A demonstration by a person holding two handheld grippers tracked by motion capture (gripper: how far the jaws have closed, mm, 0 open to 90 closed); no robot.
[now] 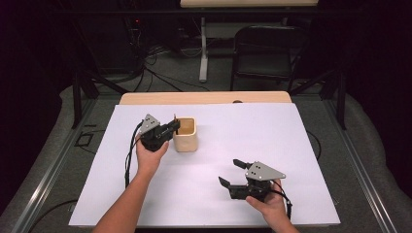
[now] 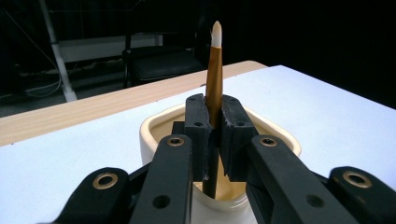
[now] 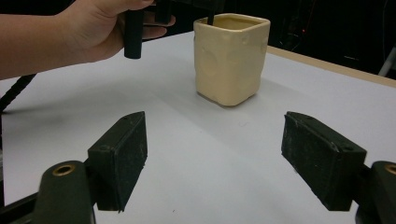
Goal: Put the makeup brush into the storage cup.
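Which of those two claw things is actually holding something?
The left gripper, over the cream cup: it clamps a brown pen. The right gripper stands open.

Brown pen (image 2: pixel 214 79), pale tip up, stands upright with its lower end inside my cream cup (image 2: pixel 154 128). Cup (image 1: pixel 185 134) sits upright on the white sheet.

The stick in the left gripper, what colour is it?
The stick is golden brown with a whitish tip, clearest in the left gripper view, above the cream cup.

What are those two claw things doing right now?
Left gripper: closed on a brown pen, held upright over the cream cup.
Right gripper: open, holding nothing, above the white table.
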